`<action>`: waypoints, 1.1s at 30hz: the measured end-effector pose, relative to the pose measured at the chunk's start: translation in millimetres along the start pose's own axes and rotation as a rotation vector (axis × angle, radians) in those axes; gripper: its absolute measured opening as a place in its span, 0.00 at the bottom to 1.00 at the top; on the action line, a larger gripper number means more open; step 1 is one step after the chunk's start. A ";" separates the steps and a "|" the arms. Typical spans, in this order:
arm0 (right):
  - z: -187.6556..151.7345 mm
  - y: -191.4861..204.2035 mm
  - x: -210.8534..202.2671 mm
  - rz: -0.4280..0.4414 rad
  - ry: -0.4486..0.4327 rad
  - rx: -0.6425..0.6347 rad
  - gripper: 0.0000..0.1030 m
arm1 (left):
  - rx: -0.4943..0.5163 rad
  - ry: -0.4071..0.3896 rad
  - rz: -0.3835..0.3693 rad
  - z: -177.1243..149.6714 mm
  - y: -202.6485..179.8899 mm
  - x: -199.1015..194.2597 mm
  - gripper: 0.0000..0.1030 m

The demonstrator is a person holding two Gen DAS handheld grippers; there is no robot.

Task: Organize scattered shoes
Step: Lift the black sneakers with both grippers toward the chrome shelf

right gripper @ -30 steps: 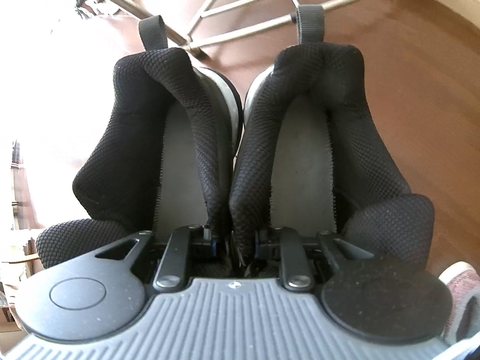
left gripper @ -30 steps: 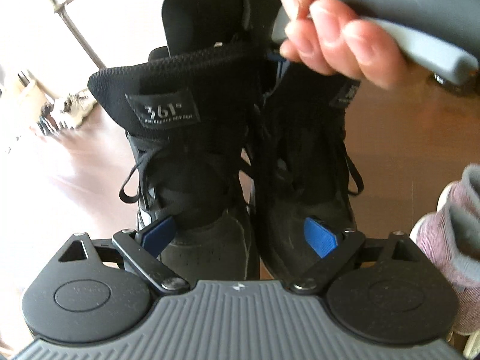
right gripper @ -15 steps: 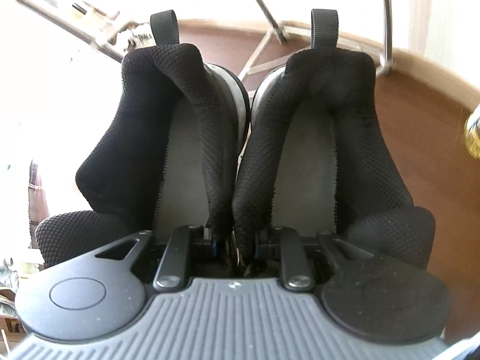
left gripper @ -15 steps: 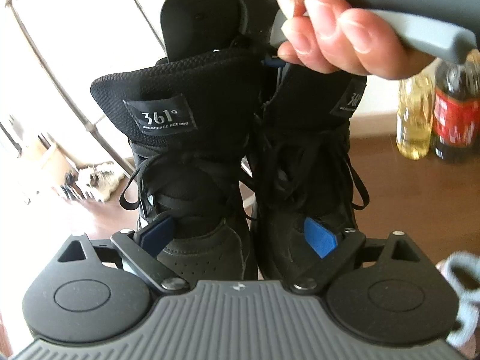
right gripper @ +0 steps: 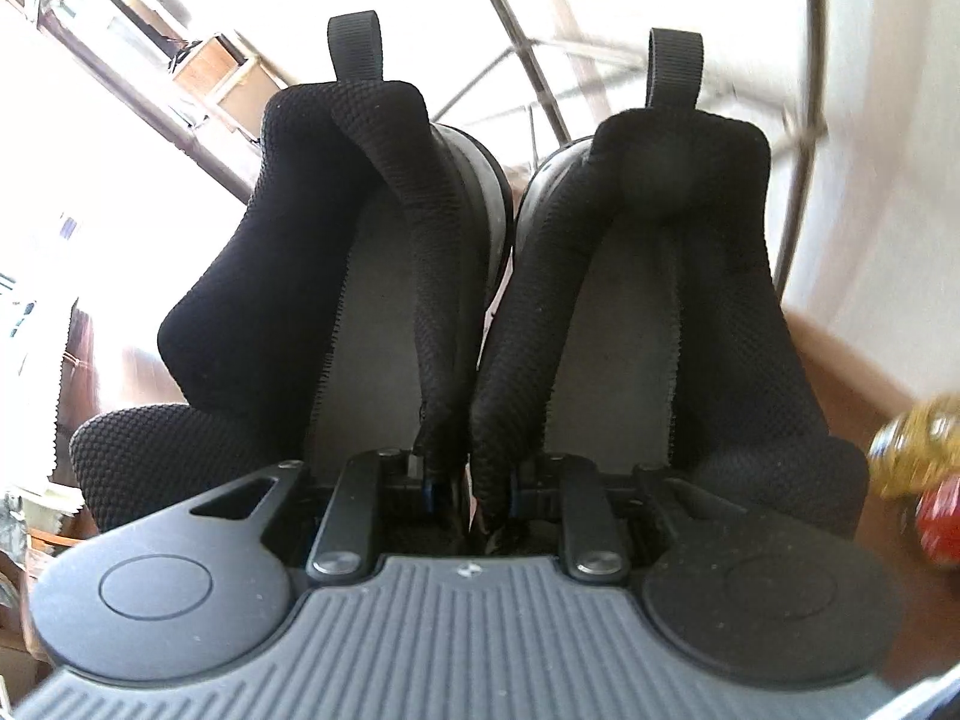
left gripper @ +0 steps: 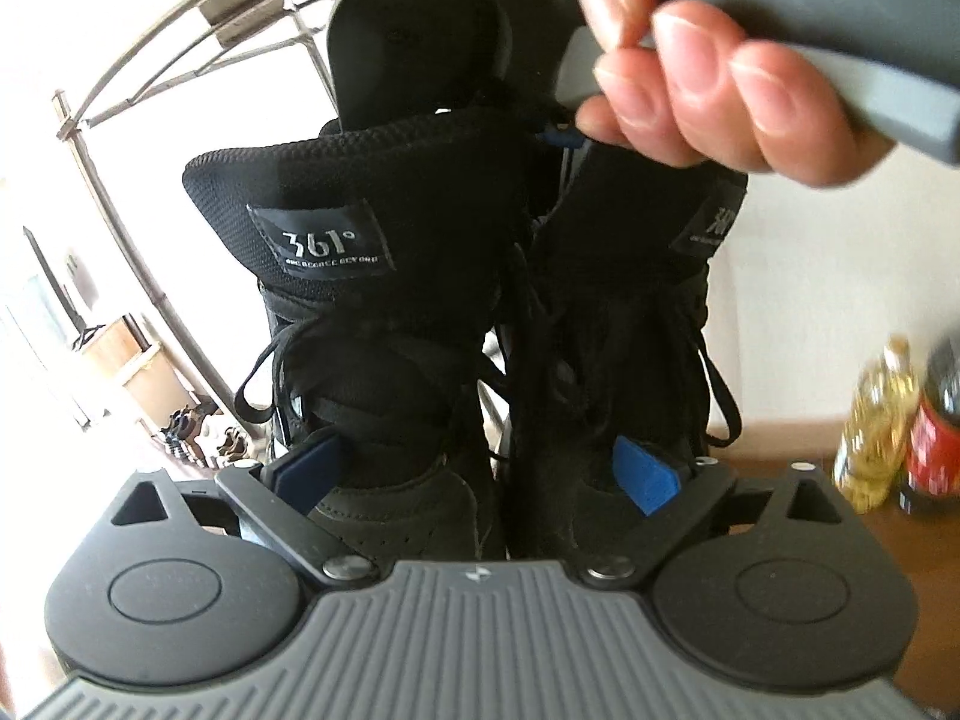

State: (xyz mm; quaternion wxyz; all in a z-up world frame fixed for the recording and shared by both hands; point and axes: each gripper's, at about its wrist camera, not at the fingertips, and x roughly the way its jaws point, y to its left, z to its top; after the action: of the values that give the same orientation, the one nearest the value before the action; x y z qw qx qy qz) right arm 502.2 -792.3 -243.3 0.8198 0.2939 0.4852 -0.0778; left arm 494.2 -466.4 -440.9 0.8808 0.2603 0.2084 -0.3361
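A pair of black high-top shoes hangs side by side in the air, the left shoe (left gripper: 360, 276) with a "361°" tongue label and the right shoe (left gripper: 630, 312) beside it. My left gripper (left gripper: 480, 474) clamps the pair from outside, its blue pads (left gripper: 648, 474) pressed on the two forefeet. In the right wrist view I look down into both shoe openings (right gripper: 384, 324). My right gripper (right gripper: 471, 483) is shut on the two inner collars pinched together. A person's hand (left gripper: 690, 78) holds that gripper's grey handle above the shoes.
A curved metal rack frame (right gripper: 804, 138) stands behind the shoes. A yellow bottle (left gripper: 876, 420) and a red-labelled dark bottle (left gripper: 936, 432) stand at the right on the brown floor. A wooden box (left gripper: 126, 354) and several small shoes (left gripper: 204, 438) lie far left.
Both grippers have risen with the pair of shoes still held. The floor has dropped away, the pink shoe at the right has left view, and the bottles and rack frame now show.
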 end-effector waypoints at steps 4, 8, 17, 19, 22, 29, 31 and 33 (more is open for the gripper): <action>37.3 1.4 -1.5 -0.038 -0.015 -0.024 0.18 | -0.005 -0.029 -0.041 16.3 24.2 30.0 0.95; 77.8 -0.3 11.0 -0.085 -0.003 -0.021 0.18 | -0.036 -0.021 -0.091 28.8 50.0 64.4 0.95; 143.2 -13.8 56.1 -0.161 0.074 -0.021 0.17 | -0.064 0.064 -0.178 44.8 87.7 137.9 0.96; 152.7 -15.7 65.5 -0.180 0.112 -0.047 0.18 | -0.075 0.085 -0.201 39.1 94.4 145.0 0.96; 163.5 -16.1 75.2 -0.204 0.189 -0.114 0.20 | -0.103 0.112 -0.231 27.5 105.6 149.1 0.96; 158.3 108.7 101.6 -0.239 0.199 -0.105 0.25 | -0.162 0.110 -0.268 48.3 109.2 156.4 0.97; 149.5 123.4 99.1 -0.243 0.165 -0.096 0.28 | -0.158 0.112 -0.267 49.6 110.0 156.4 0.97; 148.5 97.9 102.8 -0.240 0.091 -0.108 0.41 | -0.149 0.119 -0.262 49.6 109.5 156.2 0.97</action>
State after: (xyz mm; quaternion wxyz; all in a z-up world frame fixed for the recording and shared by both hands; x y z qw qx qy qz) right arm 707.2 -779.1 -237.1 0.7963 0.1925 0.5572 -0.1354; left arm 687.8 -501.7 -452.2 0.8325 0.1844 0.3164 -0.4157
